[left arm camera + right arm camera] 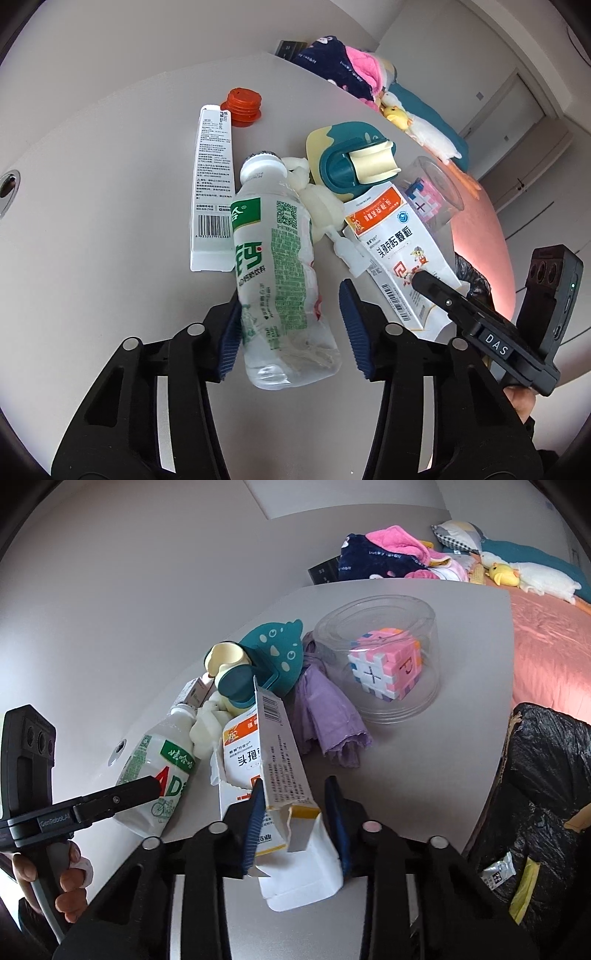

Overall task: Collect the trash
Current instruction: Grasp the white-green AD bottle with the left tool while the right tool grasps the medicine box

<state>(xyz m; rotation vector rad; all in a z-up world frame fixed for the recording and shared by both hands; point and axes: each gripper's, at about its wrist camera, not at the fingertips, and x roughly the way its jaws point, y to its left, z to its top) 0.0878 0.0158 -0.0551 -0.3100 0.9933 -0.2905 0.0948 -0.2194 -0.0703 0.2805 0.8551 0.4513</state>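
A crumpled clear drink bottle (280,280) with a green label lies on the white table (110,229). It sits between the blue pads of my left gripper (291,295), which is shut on its lower half. An orange-and-white medicine box (273,760), torn open at the near end, stands on edge in my right gripper (294,782), whose pads pinch it. In the left wrist view the same medicine box (391,251) lies just right of the bottle, with a black finger of the right gripper on it. The bottle (155,771) shows left of the box in the right wrist view.
A long white carton (212,184), a red cap (243,105), crumpled white plastic (321,206) and a teal-and-cream holder (351,158) lie behind. A purple bag (328,716) and a clear tub over a pink cube (384,661) sit right. A black trash bag (535,794) hangs at the table's right edge.
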